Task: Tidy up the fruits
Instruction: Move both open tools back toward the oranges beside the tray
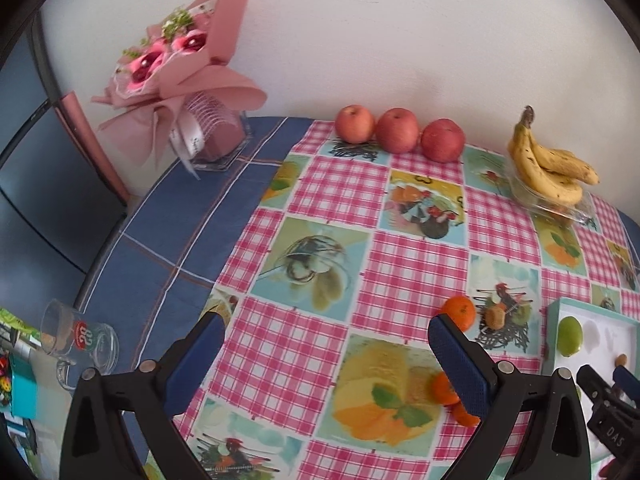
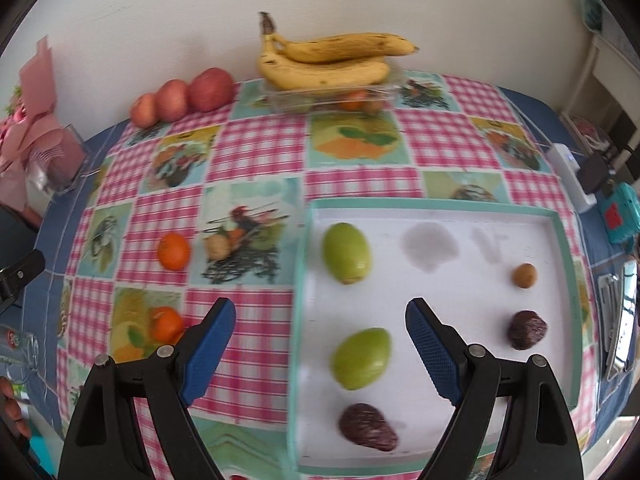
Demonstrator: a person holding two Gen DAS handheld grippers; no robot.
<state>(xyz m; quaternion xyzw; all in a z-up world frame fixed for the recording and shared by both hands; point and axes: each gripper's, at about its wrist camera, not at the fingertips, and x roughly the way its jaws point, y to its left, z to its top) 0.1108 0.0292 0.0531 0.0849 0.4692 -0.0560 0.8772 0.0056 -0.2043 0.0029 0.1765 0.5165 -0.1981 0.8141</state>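
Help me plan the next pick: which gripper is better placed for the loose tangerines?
Left. Its open gripper hangs right by the tangerines; the right gripper, also open, hangs above the tray.

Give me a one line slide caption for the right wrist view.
Open right hand-held gripper hovers over the white tray holding two green fruits, with tangerines waiting on the checked tablecloth.

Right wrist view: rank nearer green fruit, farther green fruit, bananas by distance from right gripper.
From the right gripper:
1. Nearer green fruit, in the tray between the open fingers.
2. Farther green fruit, tray's far left.
3. Bananas, by the back wall.
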